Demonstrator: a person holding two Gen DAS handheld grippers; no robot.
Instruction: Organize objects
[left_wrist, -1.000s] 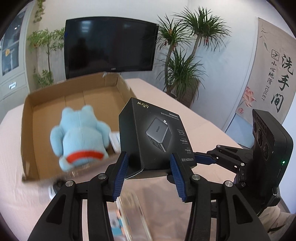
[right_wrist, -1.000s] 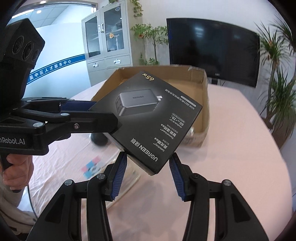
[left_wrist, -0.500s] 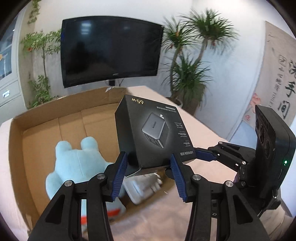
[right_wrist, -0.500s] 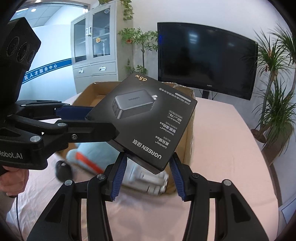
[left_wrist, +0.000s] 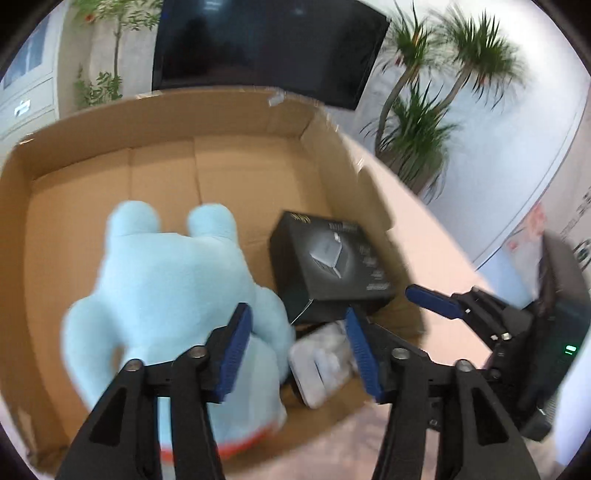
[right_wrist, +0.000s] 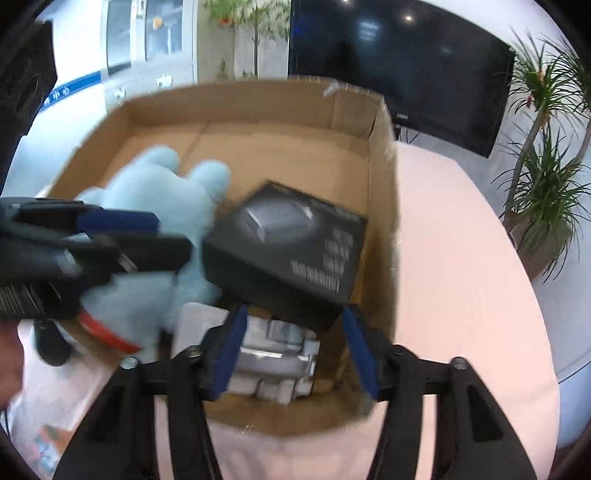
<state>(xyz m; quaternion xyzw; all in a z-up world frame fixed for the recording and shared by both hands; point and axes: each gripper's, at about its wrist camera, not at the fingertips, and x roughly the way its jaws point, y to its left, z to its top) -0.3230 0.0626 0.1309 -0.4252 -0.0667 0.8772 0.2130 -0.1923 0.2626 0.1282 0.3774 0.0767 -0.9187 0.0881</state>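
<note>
Black charger box (left_wrist: 325, 266) inside the cardboard box (left_wrist: 236, 122), tilted against its right wall, beside the blue plush toy (left_wrist: 166, 288). Left gripper (left_wrist: 299, 354) and right gripper (right_wrist: 291, 350) fingers just opened, apart, gripping nothing.

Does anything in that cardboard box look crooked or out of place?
Yes. The black charger box sits tilted in the cardboard box, one end propped on a white packet, wedged against the blue plush toy. Both grippers have just opened and hold nothing.
</note>
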